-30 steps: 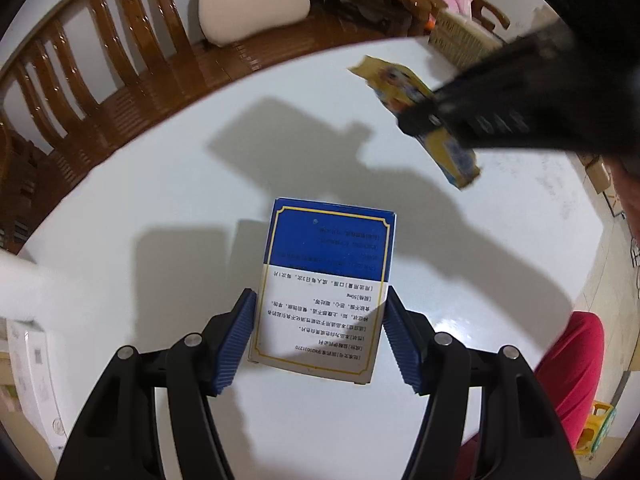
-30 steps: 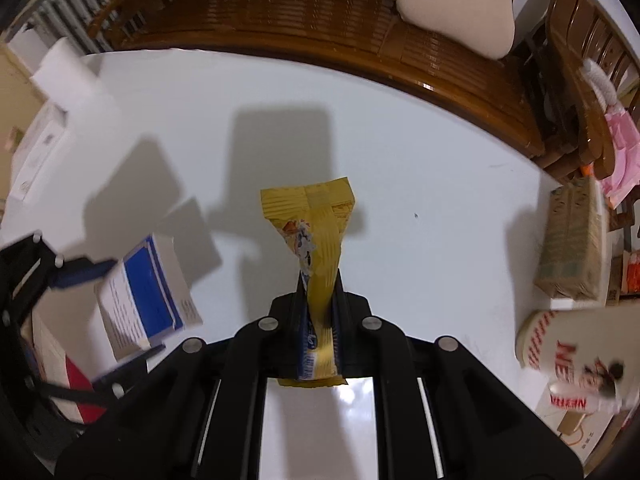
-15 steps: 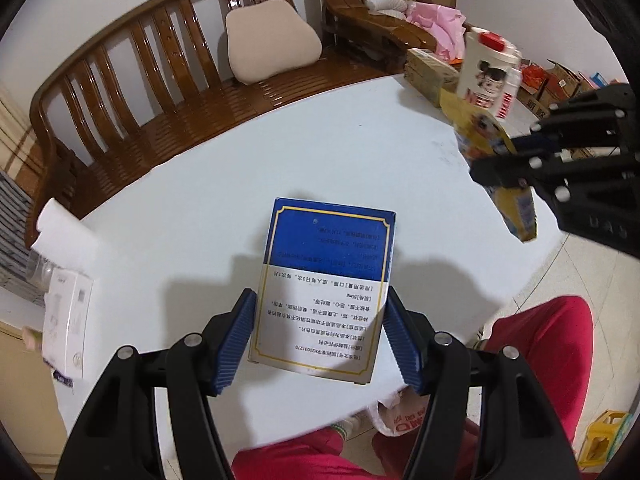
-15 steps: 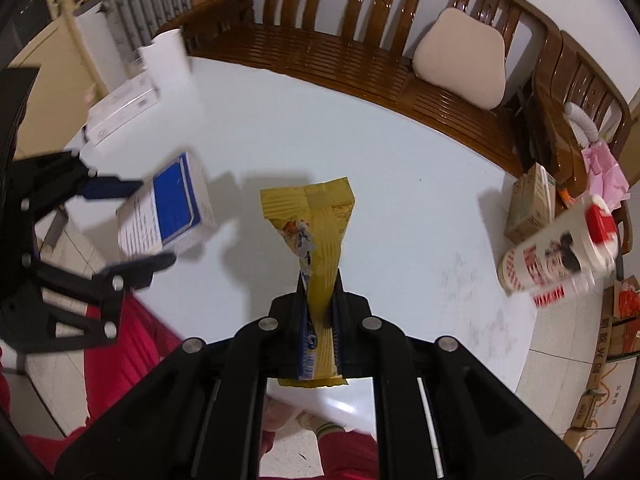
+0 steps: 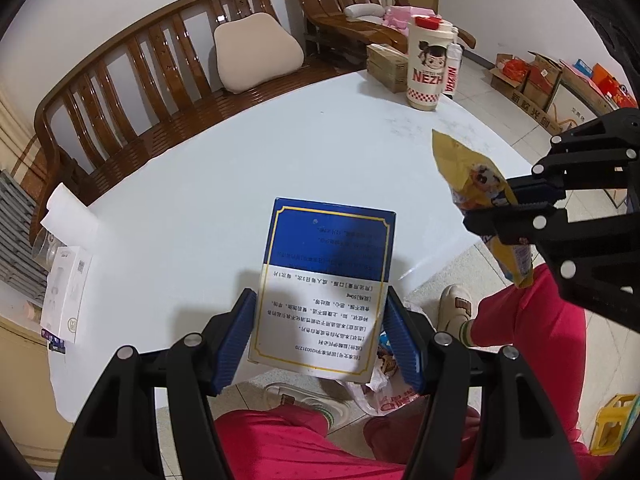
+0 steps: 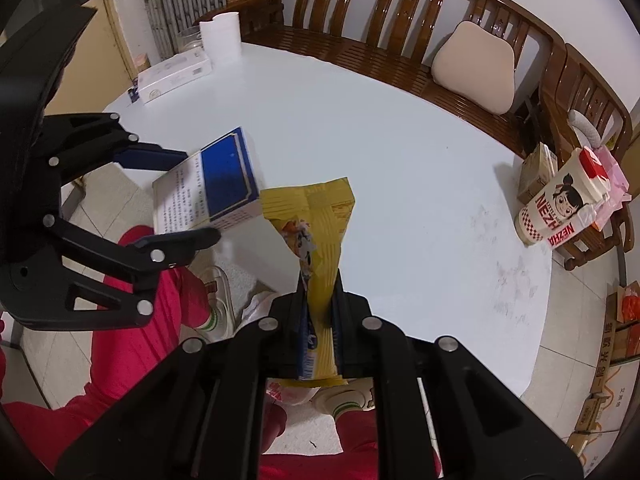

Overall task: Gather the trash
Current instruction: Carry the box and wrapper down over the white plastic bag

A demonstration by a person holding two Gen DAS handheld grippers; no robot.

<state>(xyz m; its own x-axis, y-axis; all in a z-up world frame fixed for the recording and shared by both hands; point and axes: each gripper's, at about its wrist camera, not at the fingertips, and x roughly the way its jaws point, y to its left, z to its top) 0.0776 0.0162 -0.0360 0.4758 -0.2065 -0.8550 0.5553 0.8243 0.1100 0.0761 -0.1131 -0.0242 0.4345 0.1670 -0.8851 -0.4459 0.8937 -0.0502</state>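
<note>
A blue and white carton is clamped between the blue pads of my left gripper, held in the air over the near edge of the white round table. In the right wrist view the same carton and left gripper sit at the left. My right gripper is shut on a yellow snack wrapper, which sticks up out of its jaws. From the left wrist view the wrapper and right gripper are at the right. A white plastic bag lies on the floor below the carton.
A person's red trouser legs and slippered feet are under both grippers. A cartoon-printed tub, a brown box, a white box and a paper roll stand at the table's edges. A wooden bench curves behind.
Both grippers have pulled back from over the table to past its near edge and risen, still holding the carton and the wrapper. The floor, legs and bag have come into view.
</note>
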